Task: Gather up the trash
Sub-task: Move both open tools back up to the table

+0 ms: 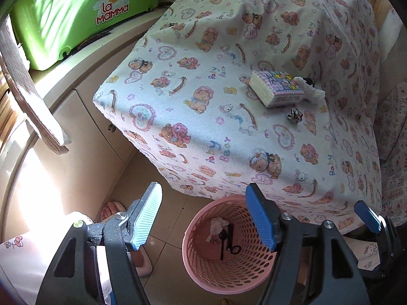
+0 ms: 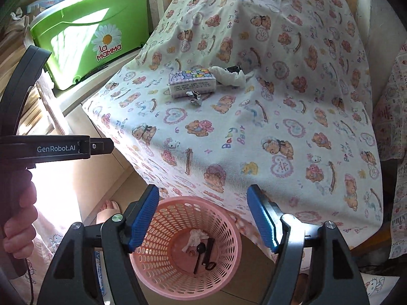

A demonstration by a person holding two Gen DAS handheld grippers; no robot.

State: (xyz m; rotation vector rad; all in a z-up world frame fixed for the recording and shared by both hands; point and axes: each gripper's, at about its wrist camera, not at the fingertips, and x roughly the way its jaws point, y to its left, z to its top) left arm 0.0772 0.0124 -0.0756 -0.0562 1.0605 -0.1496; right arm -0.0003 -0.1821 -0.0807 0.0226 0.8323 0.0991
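Note:
A pink perforated basket stands on the floor at the table's near edge. Inside it lie a crumpled tissue and some thin black items. On the bear-print tablecloth rest a tissue pack, a crumpled white tissue, a scrap of foil and a small black object. My left gripper hangs open and empty above the basket. My right gripper is likewise open and empty over it.
A green "La Mamma" bucket sits on a cream cabinet left of the table. A person's slippered foot is on the tiles beside the basket. A hand holds the left gripper's handle.

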